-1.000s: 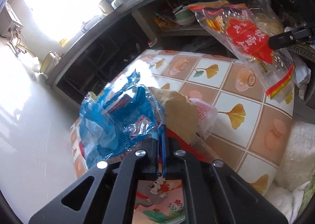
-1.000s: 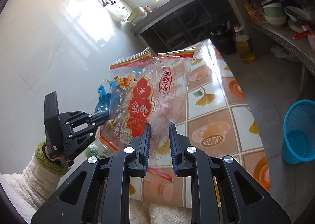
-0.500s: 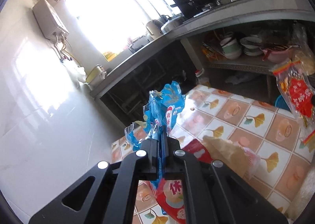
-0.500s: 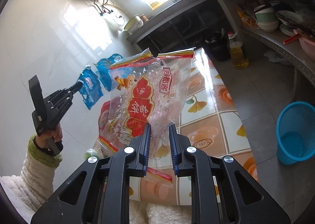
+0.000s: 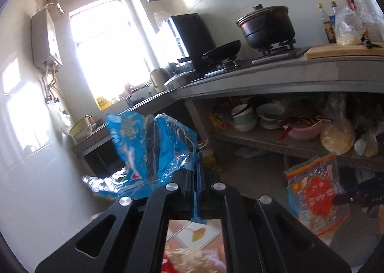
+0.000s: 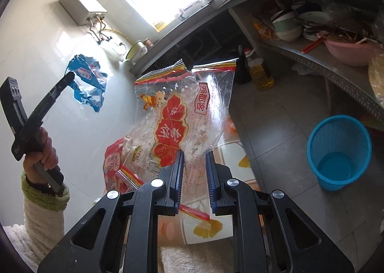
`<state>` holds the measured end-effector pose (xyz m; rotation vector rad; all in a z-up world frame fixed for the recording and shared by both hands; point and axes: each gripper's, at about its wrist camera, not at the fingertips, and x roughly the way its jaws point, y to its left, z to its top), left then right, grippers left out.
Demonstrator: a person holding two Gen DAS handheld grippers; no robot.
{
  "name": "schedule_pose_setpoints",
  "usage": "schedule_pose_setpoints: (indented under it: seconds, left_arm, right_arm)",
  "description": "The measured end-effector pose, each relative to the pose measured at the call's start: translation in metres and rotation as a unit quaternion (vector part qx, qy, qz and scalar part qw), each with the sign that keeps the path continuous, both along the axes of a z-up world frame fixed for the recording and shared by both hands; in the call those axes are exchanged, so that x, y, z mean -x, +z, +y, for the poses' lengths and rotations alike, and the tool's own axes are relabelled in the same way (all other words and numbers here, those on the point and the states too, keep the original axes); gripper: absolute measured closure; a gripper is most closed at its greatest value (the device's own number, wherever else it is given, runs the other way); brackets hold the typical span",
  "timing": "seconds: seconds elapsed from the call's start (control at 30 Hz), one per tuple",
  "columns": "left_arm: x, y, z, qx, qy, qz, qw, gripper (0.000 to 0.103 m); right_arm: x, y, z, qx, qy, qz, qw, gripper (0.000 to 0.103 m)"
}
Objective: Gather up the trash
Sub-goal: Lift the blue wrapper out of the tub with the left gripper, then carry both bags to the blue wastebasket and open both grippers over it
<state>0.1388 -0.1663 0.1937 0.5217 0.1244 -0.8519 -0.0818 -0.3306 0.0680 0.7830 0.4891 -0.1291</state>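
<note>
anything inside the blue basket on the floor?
The blue basket looks empty in the right wrist view: bare blue bottom, mesh walls, nothing resting in it. The near wall hides a strip of the bottom, so something small and flat there would not show.

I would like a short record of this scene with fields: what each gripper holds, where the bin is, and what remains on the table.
left gripper: shut on blue wrapper, held in the air
right gripper: shut on clear bag with red print, hanging upright
blue basket: on the floor, empty, right of the table
table: a red packet lies on it
</note>
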Motion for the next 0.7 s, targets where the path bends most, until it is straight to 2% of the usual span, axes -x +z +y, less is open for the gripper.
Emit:
schedule_pose_setpoints:
  seconds: [0.17,0.27,0.5,0.6,0.7]
  left_arm:
    - [0.036,-0.008,-0.067,0.005,-0.082,0.039,0.9958,0.102]
    - [0.058,-0.022,-0.107,-0.004,-0.130,0.068,0.9892,0.102]
    - [0.097,-0.062,-0.198,-0.044,-0.209,0.146,0.9659,0.102]
    - [0.101,-0.080,-0.228,-0.066,-0.225,0.180,0.9553,0.102]
    - [0.096,-0.103,-0.260,-0.091,-0.227,0.230,0.9418,0.102]
  right_arm:
    - [0.033,-0.009,-0.025,-0.008,-0.055,0.010,0.998,0.086]
    - [0.055,-0.018,-0.042,-0.017,-0.090,0.021,0.996,0.086]
    - [0.095,-0.053,-0.078,-0.049,-0.163,0.056,0.984,0.086]
    - [0.107,-0.073,-0.093,-0.064,-0.191,0.074,0.977,0.086]
    - [0.113,-0.092,-0.103,-0.080,-0.213,0.091,0.970,0.086]
